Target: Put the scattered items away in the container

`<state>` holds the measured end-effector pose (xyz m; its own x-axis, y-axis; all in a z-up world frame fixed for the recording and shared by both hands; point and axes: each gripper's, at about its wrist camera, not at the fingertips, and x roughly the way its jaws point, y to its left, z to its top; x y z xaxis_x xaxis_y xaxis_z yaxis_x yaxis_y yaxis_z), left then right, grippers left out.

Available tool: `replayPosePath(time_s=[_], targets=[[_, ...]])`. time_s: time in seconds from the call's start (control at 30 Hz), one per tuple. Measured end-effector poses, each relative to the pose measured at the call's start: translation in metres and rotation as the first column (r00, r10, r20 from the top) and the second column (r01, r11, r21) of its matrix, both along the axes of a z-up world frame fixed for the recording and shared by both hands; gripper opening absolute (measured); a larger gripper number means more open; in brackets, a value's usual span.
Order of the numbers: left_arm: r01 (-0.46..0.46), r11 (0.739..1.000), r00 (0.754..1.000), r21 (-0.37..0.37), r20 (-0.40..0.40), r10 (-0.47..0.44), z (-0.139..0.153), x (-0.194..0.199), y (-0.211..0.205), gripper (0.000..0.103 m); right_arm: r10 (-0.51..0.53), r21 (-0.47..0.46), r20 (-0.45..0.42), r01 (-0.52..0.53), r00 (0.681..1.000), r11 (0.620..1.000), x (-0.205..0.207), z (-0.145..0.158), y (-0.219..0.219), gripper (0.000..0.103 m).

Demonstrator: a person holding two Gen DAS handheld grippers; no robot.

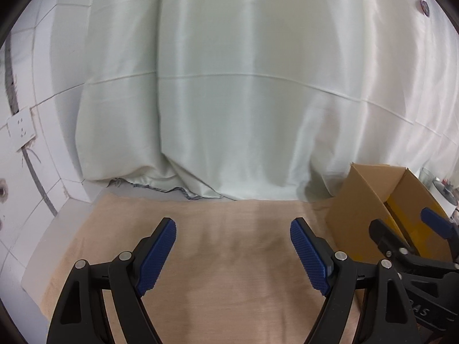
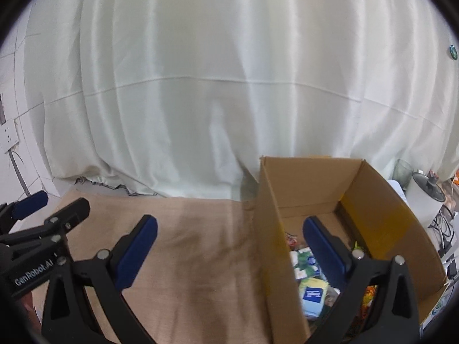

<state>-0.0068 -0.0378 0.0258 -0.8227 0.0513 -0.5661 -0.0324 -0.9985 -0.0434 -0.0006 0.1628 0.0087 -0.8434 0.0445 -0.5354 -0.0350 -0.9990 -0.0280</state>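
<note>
Cardboard box point(image 2: 341, 189) at table's point(image 2: 195, 246) right holds packets point(image 2: 311, 283), apparently snack sachets; contents visible only from right wrist. Left gripper point(image 1: 233, 255) and right gripper point(image 2: 229, 255) both wide open, empty.

Left tool point(image 1: 233, 236) agape — cardboard box point(image 1: 361, 200) at right.

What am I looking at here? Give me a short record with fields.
surface: tan cloth, nothing lying on the part in view
container: open cardboard box at the right
box contents: small colourful packets
left gripper: open, empty, over the cloth
right gripper: open, empty, straddling the box's left wall
backdrop: pale curtain
</note>
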Motion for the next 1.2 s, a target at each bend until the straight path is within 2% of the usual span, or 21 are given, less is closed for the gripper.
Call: replayPosePath(time_s=[0.23,0.4,0.6,0.87,1.2], targets=[[-0.015,1.0,1.0,-0.014,0.023,0.015,-0.028,0.002,-0.023,0.083,0.02,0.034,-0.001,-0.02,1.0,0.999,-0.004,-0.017,-0.029,0.102],[-0.009,1.0,1.0,0.004,0.014,0.009,-0.04,0.003,-0.035,0.083,0.03,0.063,0.002,-0.031,1.0,0.998,-0.003,-0.03,-0.043,0.102],[-0.007,0.999,1.0,0.032,0.028,0.006,-0.055,0.0,-0.046,0.083,0.011,0.048,-0.008,-0.011,1.0,0.999,-0.001,-0.042,-0.046,0.102],[0.026,1.0,1.0,0.007,0.001,-0.026,-0.052,0.011,-0.035,0.083,-0.024,0.017,-0.032,0.024,0.999,1.0,0.008,-0.038,-0.043,0.102],[0.026,1.0,1.0,0.011,0.003,-0.026,-0.046,0.013,-0.031,0.083,-0.02,0.04,0.011,0.019,1.0,0.999,0.007,-0.033,-0.044,0.102]])
